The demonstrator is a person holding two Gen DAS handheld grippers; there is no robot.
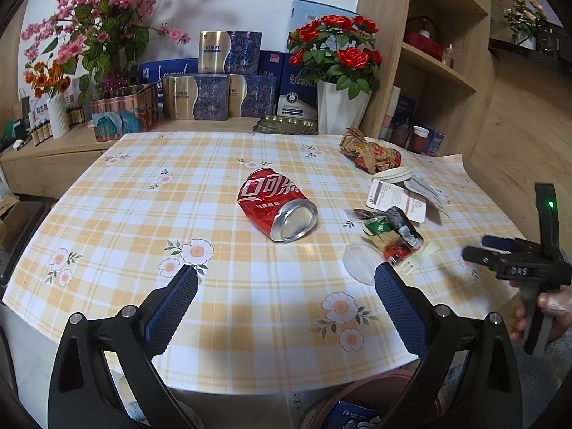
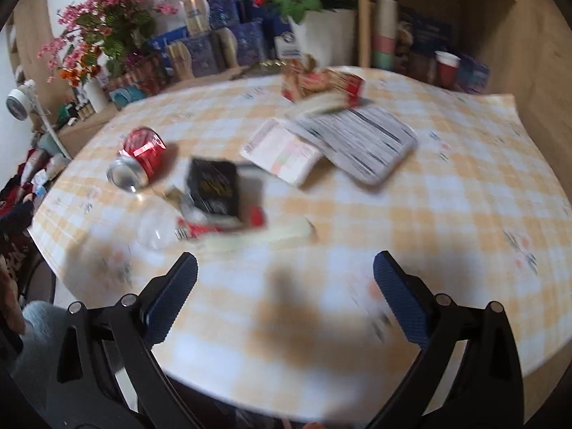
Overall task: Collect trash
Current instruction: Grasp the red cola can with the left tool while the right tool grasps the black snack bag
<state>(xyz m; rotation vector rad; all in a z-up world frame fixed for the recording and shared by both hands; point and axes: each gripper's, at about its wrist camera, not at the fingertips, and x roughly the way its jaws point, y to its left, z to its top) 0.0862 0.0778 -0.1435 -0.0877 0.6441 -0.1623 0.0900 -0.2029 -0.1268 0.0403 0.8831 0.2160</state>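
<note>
**trash collection: can lies ahead of the left jaws**

left gripper (image 1: 286, 282): jaws spread wide, nothing held. it hovers over the near part of the table (image 1: 107, 214). the crushed red can (image 1: 277, 204) lies on its side at 12 o'clock from these jaws, well apart from them. its long axis runs from 11 o'clock to 5 o'clock, with the silver base toward the jaws. bare cloth surrounds the can on all sides, so approach room is open. the near table edge sits below the jaws at 6 o'clock.

the wrapper pile (image 1: 391, 230) lies at 2 o'clock, beside a clear lid (image 1: 359, 262).

right gripper (image 2: 285, 280): jaws also spread wide and empty. its view is blurred. the pile lies at 11 o'clock, the can (image 2: 141, 157) further at 10 o'clock.

judgement: the left gripper is nearer the can; the jaws would need to close across its short axis.
</note>
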